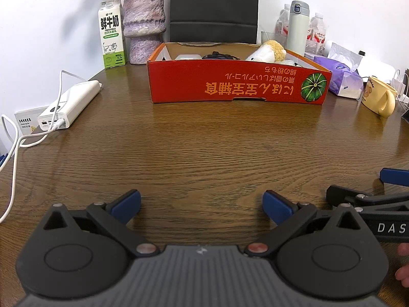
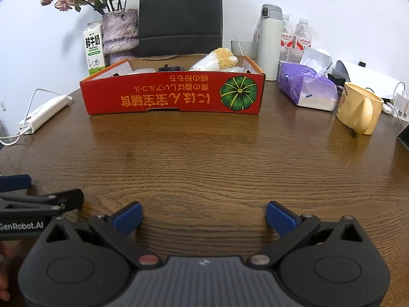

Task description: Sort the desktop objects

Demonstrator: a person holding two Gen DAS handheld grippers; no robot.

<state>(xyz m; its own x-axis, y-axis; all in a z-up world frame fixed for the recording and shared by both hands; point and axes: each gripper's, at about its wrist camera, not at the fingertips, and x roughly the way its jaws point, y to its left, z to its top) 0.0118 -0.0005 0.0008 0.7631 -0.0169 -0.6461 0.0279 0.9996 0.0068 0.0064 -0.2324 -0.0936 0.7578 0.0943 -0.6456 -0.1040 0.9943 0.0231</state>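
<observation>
Left gripper (image 1: 202, 208): jaws spread wide, blue pads (image 1: 127, 206) facing inward, nothing between them. Body level, low, pointing straight forward.

Right gripper (image 2: 203, 219): same posture, jaws wide apart, blue pads (image 2: 129, 217) bare, nothing held.

The two units sit side by side, close together; each shows at the edge of the other's view, one finger extending forward.

Fingertips of a hand (image 1: 404, 263) visible at the right edge of the left wrist view.
</observation>
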